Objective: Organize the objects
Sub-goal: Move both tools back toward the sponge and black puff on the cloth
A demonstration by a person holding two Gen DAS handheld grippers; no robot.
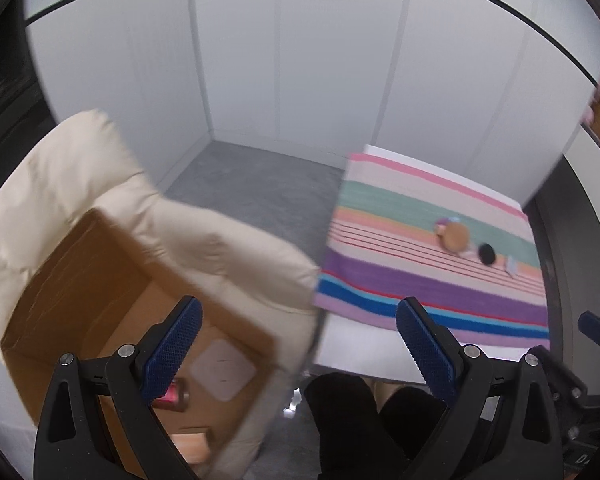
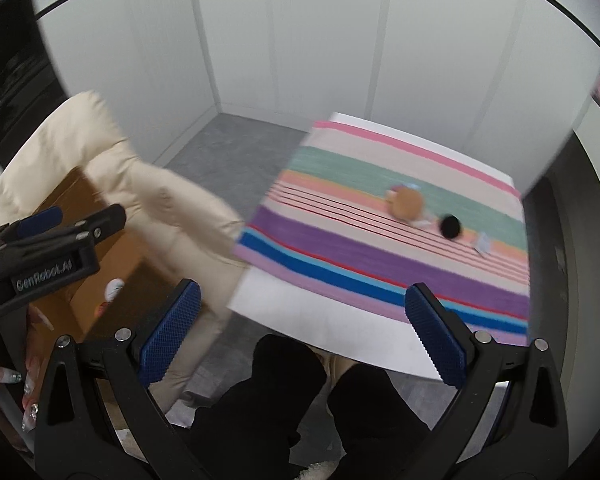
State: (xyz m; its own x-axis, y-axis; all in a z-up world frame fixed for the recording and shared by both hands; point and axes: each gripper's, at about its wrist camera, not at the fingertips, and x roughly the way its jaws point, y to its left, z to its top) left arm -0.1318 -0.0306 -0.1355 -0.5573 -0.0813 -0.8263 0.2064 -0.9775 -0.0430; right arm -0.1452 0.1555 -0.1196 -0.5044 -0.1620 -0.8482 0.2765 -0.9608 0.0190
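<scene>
Looking up-frame right, I see the round tan cork disc (image 2: 407,203) nearer my empty, wide-open right gripper (image 2: 300,330) than my equally open left gripper (image 1: 300,348).

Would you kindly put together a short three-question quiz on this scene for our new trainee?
1. True or false: the left gripper is clamped on the round tan cork-like disc.
2. Multiple choice: the open brown cardboard box sits on A) the striped multicoloured cloth, B) the cream padded chair, C) the grey floor.
3. Fill in: right of the tan disc on the cloth lies a small round ____ object.

Key:
1. False; both the left gripper and the right gripper are open and empty.
2. B.
3. Black.
</scene>
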